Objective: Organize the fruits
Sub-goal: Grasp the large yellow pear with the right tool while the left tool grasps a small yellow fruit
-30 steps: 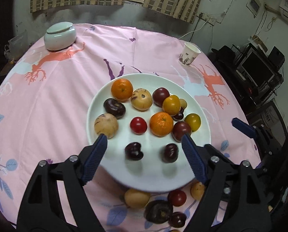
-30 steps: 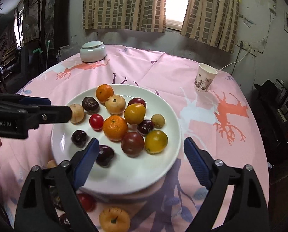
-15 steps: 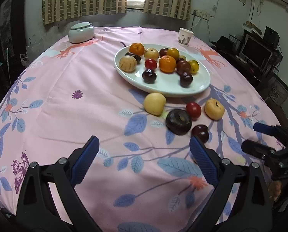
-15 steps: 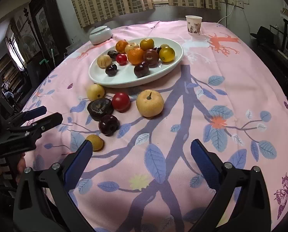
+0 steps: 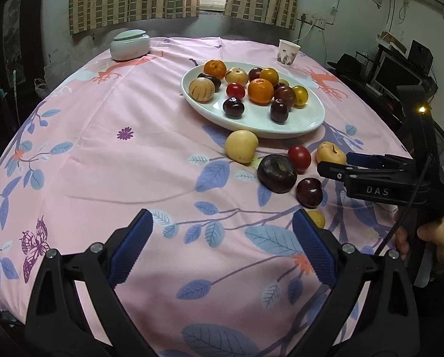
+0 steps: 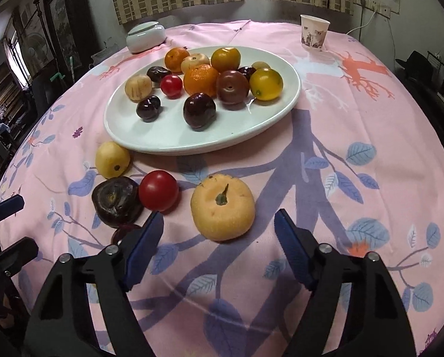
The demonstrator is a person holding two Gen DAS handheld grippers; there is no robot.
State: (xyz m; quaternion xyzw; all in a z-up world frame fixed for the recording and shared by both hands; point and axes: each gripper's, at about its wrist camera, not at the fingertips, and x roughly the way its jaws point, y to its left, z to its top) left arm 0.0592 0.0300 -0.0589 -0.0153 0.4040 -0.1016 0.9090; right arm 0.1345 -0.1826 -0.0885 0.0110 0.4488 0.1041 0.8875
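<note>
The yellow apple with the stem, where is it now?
In the right wrist view the yellow apple lies on the tablecloth, below the plate, right of the red tomato, just ahead of the right gripper.

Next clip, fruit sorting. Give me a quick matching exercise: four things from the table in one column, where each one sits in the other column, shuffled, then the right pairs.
Things:
1. paper cup
2. lidded jar
3. orange
4. yellow apple

Places:
A. on the white plate, among other fruit
B. on the cloth just ahead of the right gripper
C. far side of the table, right of the plate
D. far side of the table, left of the plate

Pairs: 1-C, 2-D, 3-A, 4-B
</note>
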